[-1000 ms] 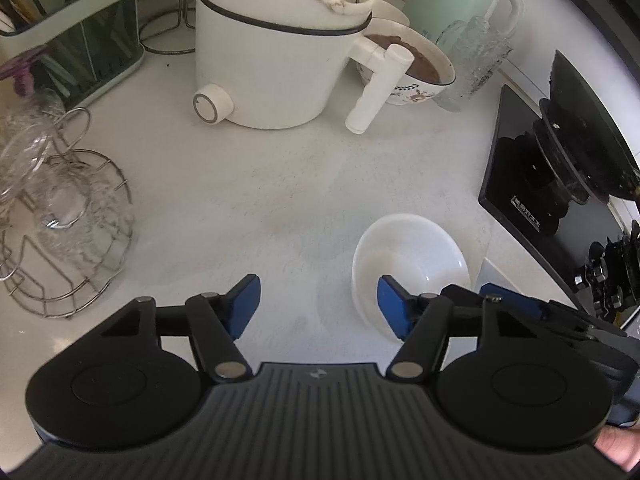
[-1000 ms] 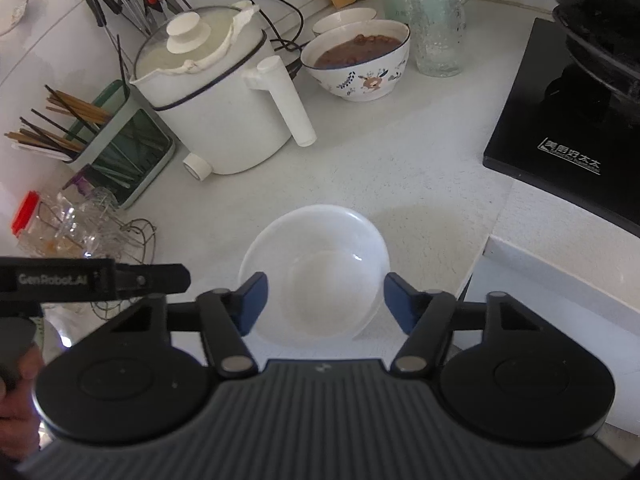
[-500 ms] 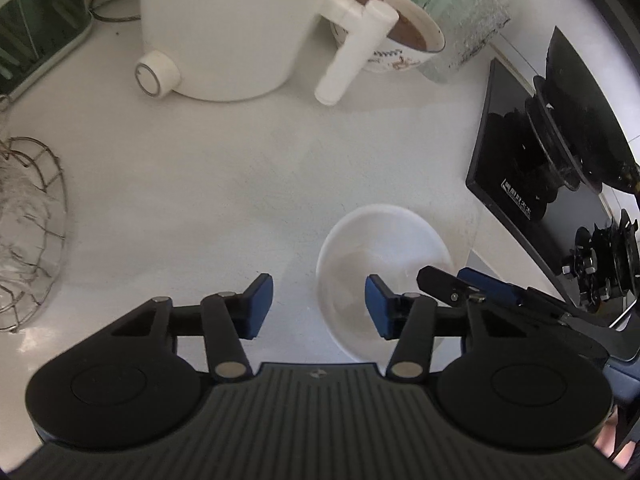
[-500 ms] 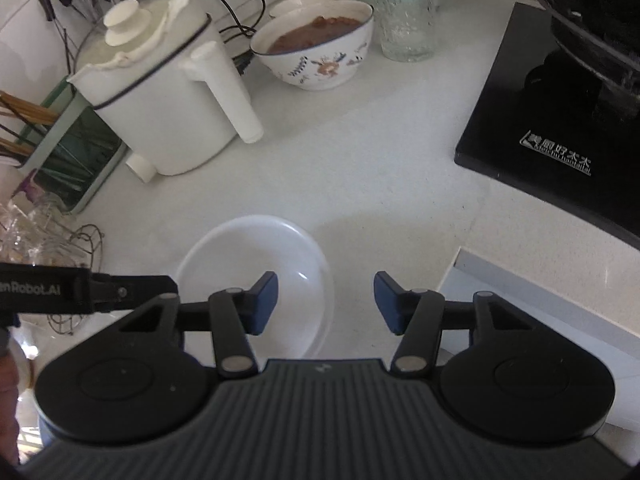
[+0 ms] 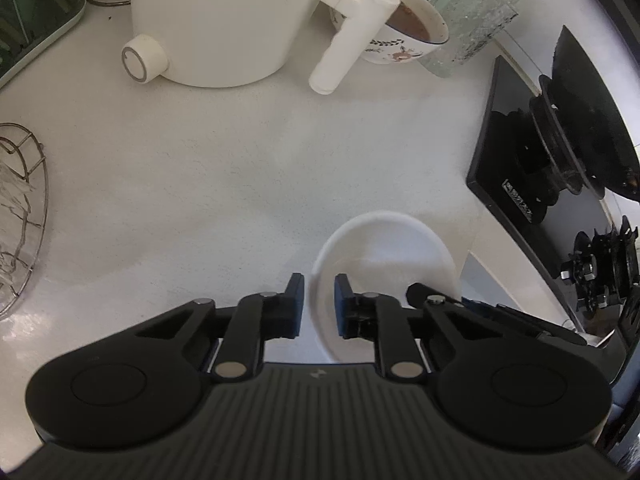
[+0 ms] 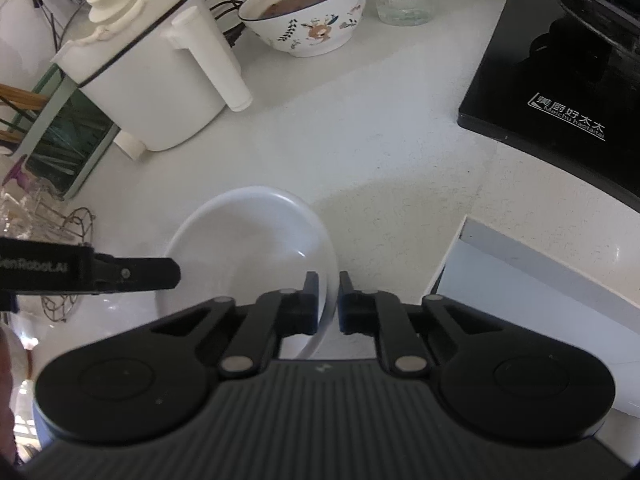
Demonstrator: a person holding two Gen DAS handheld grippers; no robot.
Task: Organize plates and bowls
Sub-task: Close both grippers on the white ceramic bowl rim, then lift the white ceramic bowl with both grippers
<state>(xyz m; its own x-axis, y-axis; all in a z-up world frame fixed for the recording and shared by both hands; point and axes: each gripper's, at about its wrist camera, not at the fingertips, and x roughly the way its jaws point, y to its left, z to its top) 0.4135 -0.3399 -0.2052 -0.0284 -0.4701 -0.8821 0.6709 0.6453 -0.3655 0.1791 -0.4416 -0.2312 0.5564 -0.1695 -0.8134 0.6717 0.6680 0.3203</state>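
You've got both grippers on the plain white glossy bowl, which sits on the pale speckled stone counter in the near middle, well clear of the white electric kettle with a stick handle at the far left and just left of the black glass hob. Best way through this step, as I read it: make sure each wall is properly seated between the pads before any lift, raise both sides together and level, and don't over-squeeze; a thin glazed rim will likely slip out or pivot if one side leads. Right gripper: jaws nearly closed, narrow gap, straddling the bowl's near-right rim, one pad inside and one outside; looks pinched on it, though I can't confirm full contact. Left gripper: also drawn close, only a slim gap, astride the near-left rim; the rim runs through the gap but whether the pads are actually biting I can't tell. Watch the patterned ceramic bowl filled with brown food at the far side and the wire rack at the left when you carry. Destination for the bowl isn't obvious from here, so keep the path low and slow
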